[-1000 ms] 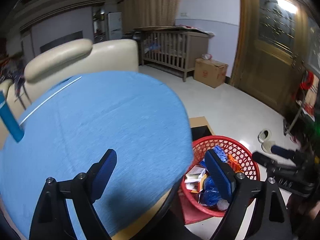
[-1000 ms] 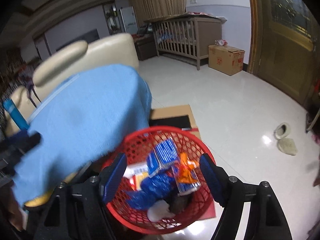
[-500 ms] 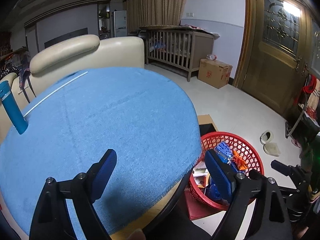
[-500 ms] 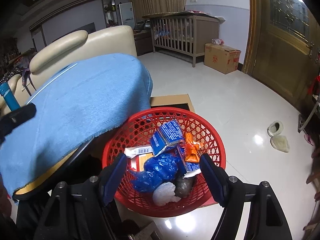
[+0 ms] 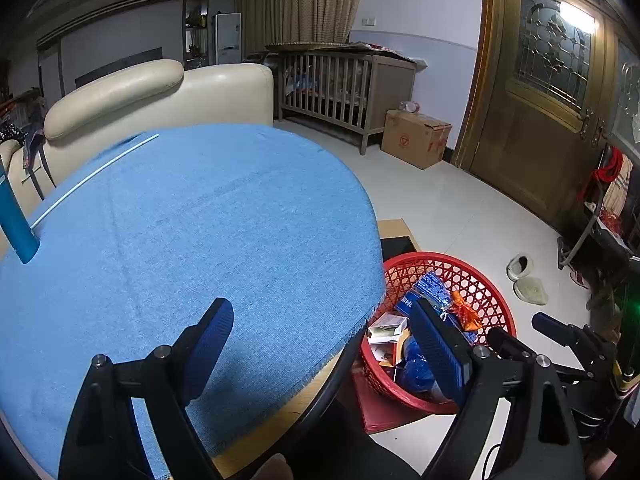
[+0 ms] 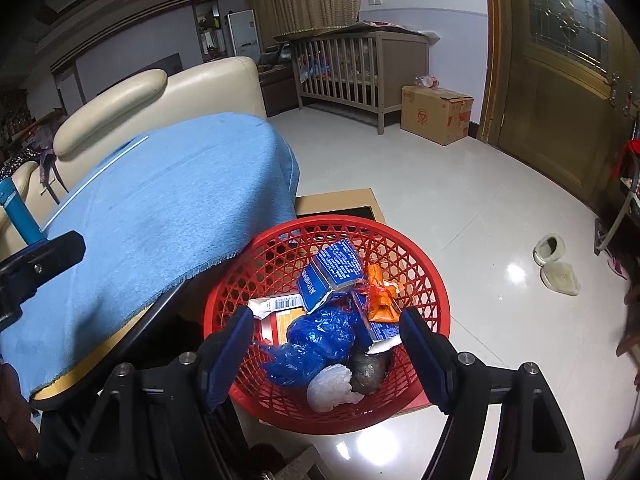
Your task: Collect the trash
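Both hand-held grippers are gaping empty: your right hand-held gripper (image 6: 326, 344) is hovering over the basket (image 6: 430, 276), where the trash (image 6: 320, 332) is lying, probably just dropped; your left hand-held gripper (image 5: 324, 338) is waiting over the table (image 5: 200, 220).

A: How does the left tool (image 5: 324, 344) stand?

B: Its jaws are spread wide, nothing between the blue pads (image 5: 210, 338), and it tilts downward.

A: And the right tool (image 6: 326, 348)?

B: Also parted and empty, pointing steeply down. Its pads (image 6: 424, 354) touch nothing. The right tool shows at the lower right of the left view, the left tool at the left edge of the right view.
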`<state>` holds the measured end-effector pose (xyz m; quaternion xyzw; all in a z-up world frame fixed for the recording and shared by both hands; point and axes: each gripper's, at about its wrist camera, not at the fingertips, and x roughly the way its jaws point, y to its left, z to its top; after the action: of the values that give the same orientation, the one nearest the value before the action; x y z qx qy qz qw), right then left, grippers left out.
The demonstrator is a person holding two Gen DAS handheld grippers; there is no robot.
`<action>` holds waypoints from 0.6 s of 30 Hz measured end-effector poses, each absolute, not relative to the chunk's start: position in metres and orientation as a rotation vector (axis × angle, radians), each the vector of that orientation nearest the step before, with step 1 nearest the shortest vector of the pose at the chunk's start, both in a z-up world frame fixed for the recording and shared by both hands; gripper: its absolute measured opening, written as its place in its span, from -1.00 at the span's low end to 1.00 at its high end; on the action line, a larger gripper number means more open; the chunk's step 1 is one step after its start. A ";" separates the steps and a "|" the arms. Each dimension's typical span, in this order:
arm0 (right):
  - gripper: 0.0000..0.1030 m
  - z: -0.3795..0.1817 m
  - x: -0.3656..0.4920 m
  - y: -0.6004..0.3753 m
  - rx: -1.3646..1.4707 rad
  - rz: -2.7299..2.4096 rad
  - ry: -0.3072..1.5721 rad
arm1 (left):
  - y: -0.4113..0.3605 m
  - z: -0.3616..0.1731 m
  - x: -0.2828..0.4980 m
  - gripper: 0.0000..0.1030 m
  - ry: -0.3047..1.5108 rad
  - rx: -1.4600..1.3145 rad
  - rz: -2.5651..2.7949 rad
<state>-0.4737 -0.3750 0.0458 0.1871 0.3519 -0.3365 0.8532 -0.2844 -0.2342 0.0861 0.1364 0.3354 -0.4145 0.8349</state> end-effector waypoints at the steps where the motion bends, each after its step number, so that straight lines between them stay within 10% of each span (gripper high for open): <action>1: 0.52 0.046 -0.474 -0.375 0.394 -0.708 0.738 | -0.235 0.086 -0.285 0.75 0.710 0.291 -0.879; 18: 0.52 0.049 -0.474 -0.376 0.408 -0.711 0.731 | -0.236 0.087 -0.287 0.75 0.699 0.311 -0.882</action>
<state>-0.4743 -0.3758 0.0490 0.1940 0.3474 -0.3381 0.8529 -0.2873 -0.2364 0.0871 0.1466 0.3300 -0.4162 0.8345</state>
